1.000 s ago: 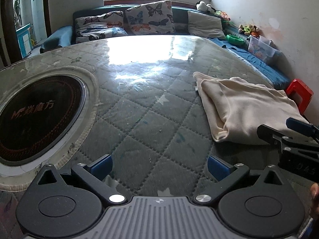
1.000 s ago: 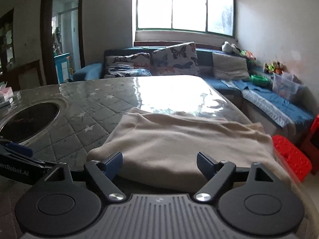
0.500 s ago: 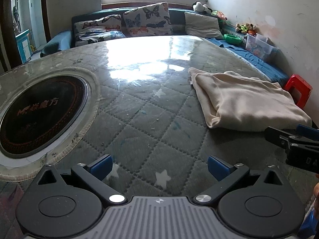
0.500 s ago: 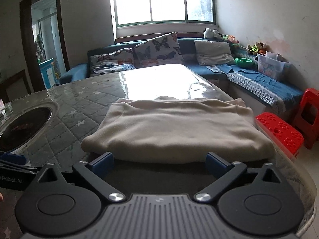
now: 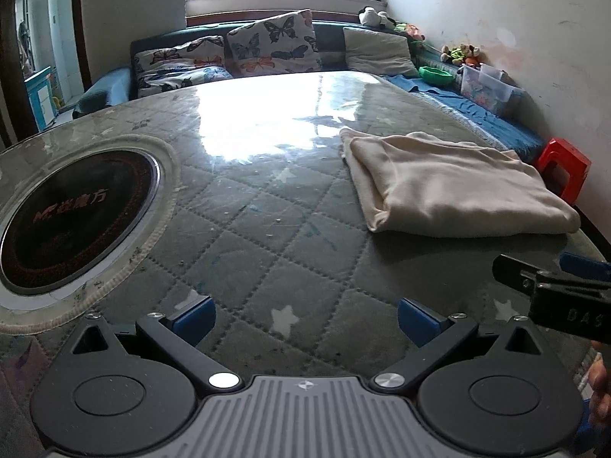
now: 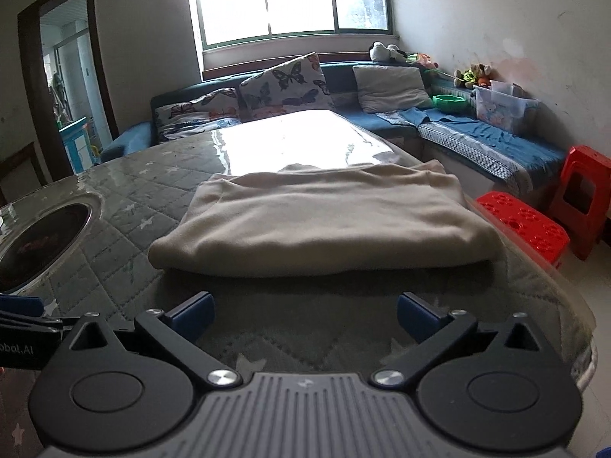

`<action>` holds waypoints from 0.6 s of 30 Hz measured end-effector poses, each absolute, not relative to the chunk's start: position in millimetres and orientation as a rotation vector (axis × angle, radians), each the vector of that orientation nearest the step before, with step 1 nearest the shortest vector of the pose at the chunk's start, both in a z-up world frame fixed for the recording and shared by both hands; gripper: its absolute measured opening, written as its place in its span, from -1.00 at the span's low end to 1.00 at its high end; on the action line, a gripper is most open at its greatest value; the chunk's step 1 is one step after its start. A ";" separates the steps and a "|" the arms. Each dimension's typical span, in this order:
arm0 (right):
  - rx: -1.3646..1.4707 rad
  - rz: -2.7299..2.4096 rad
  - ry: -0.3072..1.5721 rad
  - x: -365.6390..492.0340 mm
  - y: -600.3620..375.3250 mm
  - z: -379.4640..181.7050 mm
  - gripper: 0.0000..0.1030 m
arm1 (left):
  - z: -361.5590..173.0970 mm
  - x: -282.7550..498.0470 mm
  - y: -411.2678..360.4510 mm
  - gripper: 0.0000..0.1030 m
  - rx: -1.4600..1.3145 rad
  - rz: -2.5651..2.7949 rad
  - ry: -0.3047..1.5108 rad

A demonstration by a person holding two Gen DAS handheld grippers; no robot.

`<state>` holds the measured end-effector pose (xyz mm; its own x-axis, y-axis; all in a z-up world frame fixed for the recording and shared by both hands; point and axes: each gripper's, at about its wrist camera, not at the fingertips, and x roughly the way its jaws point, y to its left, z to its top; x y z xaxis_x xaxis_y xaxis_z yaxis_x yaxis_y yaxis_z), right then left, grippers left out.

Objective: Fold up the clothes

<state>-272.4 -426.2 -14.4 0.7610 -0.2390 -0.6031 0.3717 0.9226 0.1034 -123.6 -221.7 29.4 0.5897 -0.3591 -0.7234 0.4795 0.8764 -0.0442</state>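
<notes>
The left gripper stands wide open with nothing between its blue pads, low over the table. The right gripper is spread just as wide and also empty, aimed at the near fold of the cloth. Each tool shows only in part in the other's view: the right one enters the left view at the right edge, cut off by the frame, and beside it a bit of skin (a fingertip, probably) is too cropped to read. The left one is a dark sliver at the left edge of the right view, its printed label cut short.

The cloth, cream and folded into a thick rectangle, lies on the right part of the table, close to the edge, well apart from both grippers' pads. How many layers it has cannot be told. The table is covered in grey-green quilting with stars under a glossy clear sheet, and window glare washes out its far half. A dark round cooktop is set in its left side.

Beyond, a blue sofa bears butterfly cushions; red stools stand to the right under a scuffed white wall.
</notes>
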 end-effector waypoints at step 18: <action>0.247 -0.396 0.630 -296.3 -430.3 -18.7 1.00 | 26.5 -141.4 -242.1 1.00 0.211 -0.543 0.793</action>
<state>-296.3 -430.3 -18.7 0.7375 -0.2824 -0.6135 0.4303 0.8966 0.1044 -141.4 -242.1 26.5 0.5740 -0.3824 -0.7241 0.5364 0.8437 -0.0203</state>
